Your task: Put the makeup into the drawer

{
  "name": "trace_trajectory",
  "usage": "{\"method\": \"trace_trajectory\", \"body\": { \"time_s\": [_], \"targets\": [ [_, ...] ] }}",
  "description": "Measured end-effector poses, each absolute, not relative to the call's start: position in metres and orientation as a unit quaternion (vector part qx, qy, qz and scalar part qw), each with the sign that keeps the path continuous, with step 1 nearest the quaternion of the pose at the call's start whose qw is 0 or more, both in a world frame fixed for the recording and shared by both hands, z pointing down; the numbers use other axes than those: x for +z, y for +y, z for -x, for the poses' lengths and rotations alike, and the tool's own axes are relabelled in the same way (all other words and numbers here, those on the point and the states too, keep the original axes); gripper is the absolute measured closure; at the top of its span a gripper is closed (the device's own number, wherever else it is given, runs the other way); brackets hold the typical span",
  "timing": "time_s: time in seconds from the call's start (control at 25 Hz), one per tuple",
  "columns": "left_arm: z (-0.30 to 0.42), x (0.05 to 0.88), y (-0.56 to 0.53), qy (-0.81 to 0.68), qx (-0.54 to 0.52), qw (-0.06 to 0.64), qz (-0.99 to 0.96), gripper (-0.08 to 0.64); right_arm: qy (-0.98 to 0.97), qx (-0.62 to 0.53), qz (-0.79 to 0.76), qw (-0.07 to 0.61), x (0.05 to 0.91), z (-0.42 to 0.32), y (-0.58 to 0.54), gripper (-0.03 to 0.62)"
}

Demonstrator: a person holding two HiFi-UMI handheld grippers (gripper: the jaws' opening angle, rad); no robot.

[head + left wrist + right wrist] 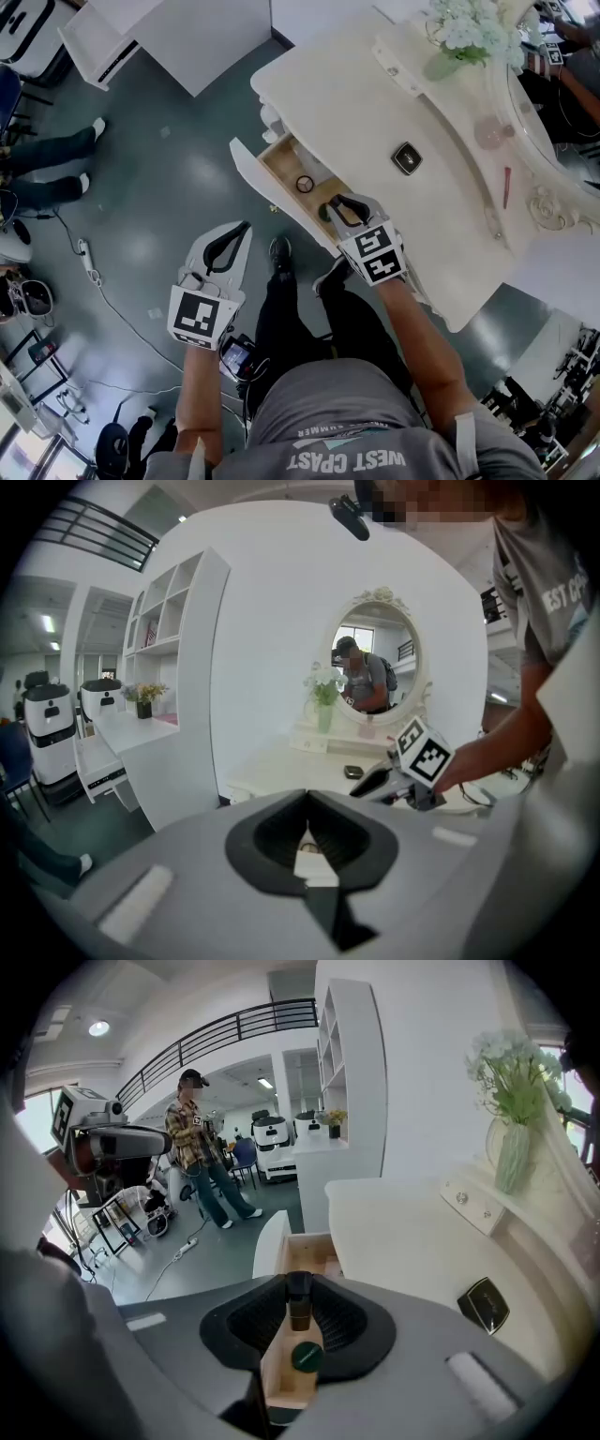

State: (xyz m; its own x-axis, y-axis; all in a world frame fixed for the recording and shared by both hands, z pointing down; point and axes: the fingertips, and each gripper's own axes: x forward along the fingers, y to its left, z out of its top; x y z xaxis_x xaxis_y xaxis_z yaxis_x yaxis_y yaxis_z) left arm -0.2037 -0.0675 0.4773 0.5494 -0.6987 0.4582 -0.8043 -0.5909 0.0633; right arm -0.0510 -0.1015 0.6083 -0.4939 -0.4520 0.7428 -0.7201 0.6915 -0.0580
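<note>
in the right hand-held gripper [298, 1286] — dark makeup tube [298, 1312], details unclear

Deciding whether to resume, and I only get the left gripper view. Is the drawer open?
Observer: Yes. In the head view the drawer stands pulled out from the white table.
Operator: Is the other one carrying anything?
Observer: Its own view shows the right gripper closed on a dark tube, above the drawer.
Operator: Anything else on top?
Observer: A slim red stick lies on the tabletop, well apart from the black compact.
</note>
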Motion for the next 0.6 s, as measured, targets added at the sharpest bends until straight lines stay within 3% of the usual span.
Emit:
{"method": "trace_trajectory", "body": {
  "time_s": [0.6],
  "targets": [
    [0.218, 0.503, -0.068, -0.439, 0.203, 0.174, -0.858, 0.558, -0.835, 0.209, -0.330, 0.386, 0.669, 0.072, -0.107, 0.502]
  ]
}}
